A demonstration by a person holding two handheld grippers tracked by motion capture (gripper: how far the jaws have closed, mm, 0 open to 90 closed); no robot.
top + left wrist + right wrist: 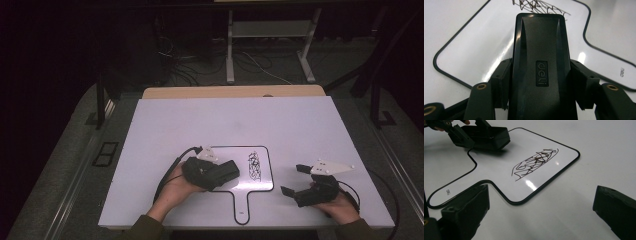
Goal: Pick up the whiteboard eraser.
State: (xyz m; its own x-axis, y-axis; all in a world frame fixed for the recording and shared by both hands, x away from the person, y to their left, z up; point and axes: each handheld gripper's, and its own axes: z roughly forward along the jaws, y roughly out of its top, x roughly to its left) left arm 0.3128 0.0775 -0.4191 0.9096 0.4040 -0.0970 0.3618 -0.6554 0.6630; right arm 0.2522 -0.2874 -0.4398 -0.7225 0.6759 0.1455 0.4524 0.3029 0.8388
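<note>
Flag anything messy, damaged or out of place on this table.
The black scribble on the small whiteboard is the one mess. The left gripper holds a black eraser just short of it. Nothing looks damaged or spilled.

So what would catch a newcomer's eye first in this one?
Probably the black scribble on the small handled whiteboard near the table's front edge. Next, the left gripper, shut on a black eraser, held over the board left of the scribble. The right gripper is off the board to the right, jaws open and holding nothing.
</note>
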